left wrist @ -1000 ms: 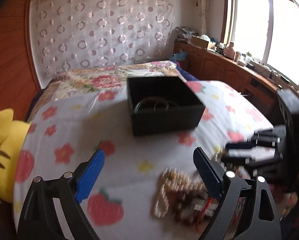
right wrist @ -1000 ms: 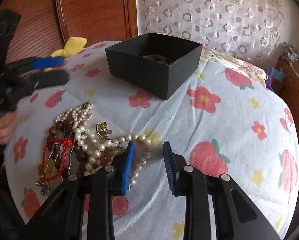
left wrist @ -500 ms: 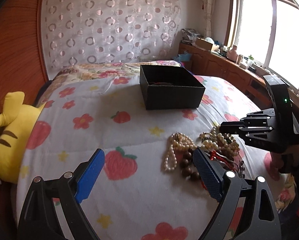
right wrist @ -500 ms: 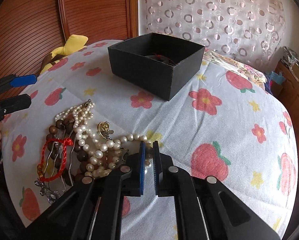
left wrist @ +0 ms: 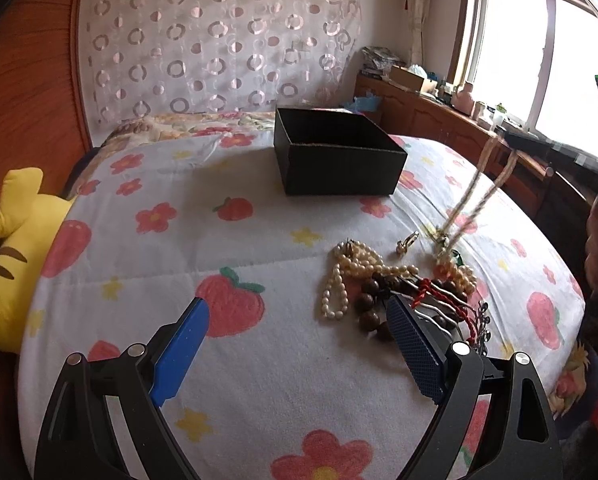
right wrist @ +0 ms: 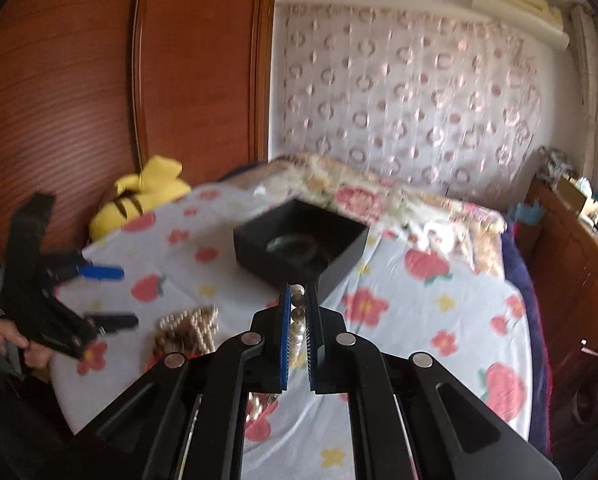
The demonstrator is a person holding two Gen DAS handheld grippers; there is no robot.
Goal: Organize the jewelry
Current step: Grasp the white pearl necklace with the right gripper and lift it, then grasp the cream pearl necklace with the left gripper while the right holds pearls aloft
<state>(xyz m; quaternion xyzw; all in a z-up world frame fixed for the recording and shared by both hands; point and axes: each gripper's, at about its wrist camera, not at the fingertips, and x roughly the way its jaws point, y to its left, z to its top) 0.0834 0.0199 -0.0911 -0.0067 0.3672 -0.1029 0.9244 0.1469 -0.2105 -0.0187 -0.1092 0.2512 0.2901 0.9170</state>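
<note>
Lifting over the bed (left wrist: pixel 259 360), the right tongs (right wrist: pixel 297 316) are closed on a pearl necklace (left wrist: pixel 487 184) whose lower end touches the jewelry pile (left wrist: pixel 399 288); raise it free, then carry it to the black box (left wrist: pixel 339 156). The left tongs (left wrist: pixel 299 344) are wide open, empty.

Pearl strand (left wrist: pixel 485 192) below right gripper (right wrist: pixel 297 312) was motion-smeared, beads indistinct. Right gripper body ran off frame edge in left view. Black box (right wrist: pixel 299 246) contents beyond right fingertips were blurred, unidentifiable. Jewelry pile (left wrist: pixel 411 288) partly hidden behind left gripper's right finger (left wrist: pixel 415 350).
</note>
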